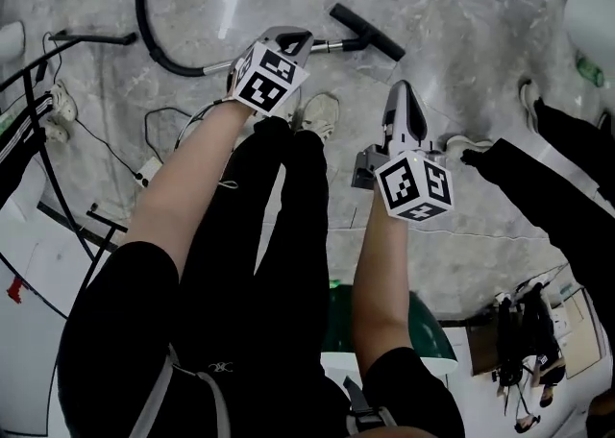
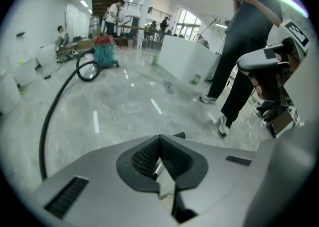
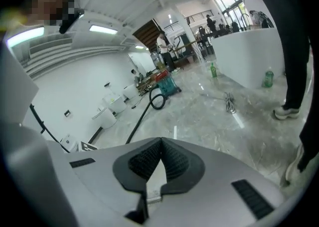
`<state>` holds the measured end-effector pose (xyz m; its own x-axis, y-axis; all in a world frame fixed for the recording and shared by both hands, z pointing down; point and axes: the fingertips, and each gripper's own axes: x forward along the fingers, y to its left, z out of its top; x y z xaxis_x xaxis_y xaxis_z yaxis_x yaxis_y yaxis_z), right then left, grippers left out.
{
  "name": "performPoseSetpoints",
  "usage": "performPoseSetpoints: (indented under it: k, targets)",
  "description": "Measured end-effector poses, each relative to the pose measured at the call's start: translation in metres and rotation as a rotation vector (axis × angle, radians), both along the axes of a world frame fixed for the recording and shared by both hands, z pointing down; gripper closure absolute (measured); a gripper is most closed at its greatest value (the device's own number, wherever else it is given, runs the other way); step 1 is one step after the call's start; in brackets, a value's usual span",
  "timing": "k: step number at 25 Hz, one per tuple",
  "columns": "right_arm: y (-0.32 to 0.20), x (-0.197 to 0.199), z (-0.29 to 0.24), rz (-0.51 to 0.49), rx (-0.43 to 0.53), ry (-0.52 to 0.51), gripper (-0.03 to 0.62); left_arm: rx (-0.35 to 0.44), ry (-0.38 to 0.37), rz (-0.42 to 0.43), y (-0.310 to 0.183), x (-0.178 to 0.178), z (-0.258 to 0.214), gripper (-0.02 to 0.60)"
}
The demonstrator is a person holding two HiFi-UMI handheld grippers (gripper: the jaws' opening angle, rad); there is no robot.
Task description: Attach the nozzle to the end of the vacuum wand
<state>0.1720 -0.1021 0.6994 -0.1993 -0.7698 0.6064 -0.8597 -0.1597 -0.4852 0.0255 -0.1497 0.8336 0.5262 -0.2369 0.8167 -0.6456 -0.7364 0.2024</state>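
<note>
In the head view the black floor nozzle (image 1: pixel 370 31) lies on the grey marble floor, joined to the silver wand (image 1: pixel 332 45), which runs left into the black hose (image 1: pixel 154 37). My left gripper (image 1: pixel 293 39) hangs above the wand's near end, apart from it, jaws shut and empty. My right gripper (image 1: pixel 402 92) is raised to the right, below the nozzle, also shut on nothing. In the left gripper view the shut gripper (image 2: pixel 159 144) faces the hose (image 2: pixel 52 111) and the teal vacuum (image 2: pixel 103 54). The right gripper view shows its shut gripper (image 3: pixel 160 146), hose (image 3: pixel 142 114) and vacuum (image 3: pixel 167 86).
A person in black trousers (image 1: pixel 562 162) stands at the right. Cables and a power strip (image 1: pixel 146 174) lie at the left, my white shoe (image 1: pixel 322 114) is by the wand. A white counter (image 2: pixel 184 59) and green bottles (image 3: pixel 268 77) stand further off.
</note>
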Motion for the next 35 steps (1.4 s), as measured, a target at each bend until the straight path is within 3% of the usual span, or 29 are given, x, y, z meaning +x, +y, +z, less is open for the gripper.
performPoseSetpoints:
  k: [4, 9, 14, 19, 25, 28, 35]
  targets:
    - [-0.017, -0.008, -0.097, -0.001, 0.077, 0.073, 0.579, 0.081, 0.042, -0.100, -0.020, -0.008, -0.125, 0.572]
    - [-0.052, -0.019, -0.215, 0.010, 0.184, 0.072, 0.579, 0.165, 0.076, -0.185, -0.047, -0.009, -0.272, 0.572]
    - [-0.078, -0.007, -0.364, 0.022, 0.356, 0.188, 0.580, 0.278, 0.146, -0.203, -0.069, 0.023, -0.441, 0.572]
    - [-0.077, 0.006, -0.501, 0.134, 0.497, 0.164, 0.580, 0.390, 0.225, -0.181, -0.069, 0.041, -0.595, 0.572]
    - [-0.058, 0.011, -0.602, 0.163, 0.561, 0.147, 0.579, 0.491, 0.250, -0.145, -0.051, 0.037, -0.710, 0.572]
    - [-0.050, 0.016, -0.643, 0.128, 0.608, 0.151, 0.579, 0.536, 0.274, -0.133, -0.047, 0.036, -0.754, 0.572]
    - [-0.039, 0.048, -0.682, 0.127, 0.629, 0.234, 0.580, 0.629, 0.288, -0.167, -0.048, 0.041, -0.813, 0.572]
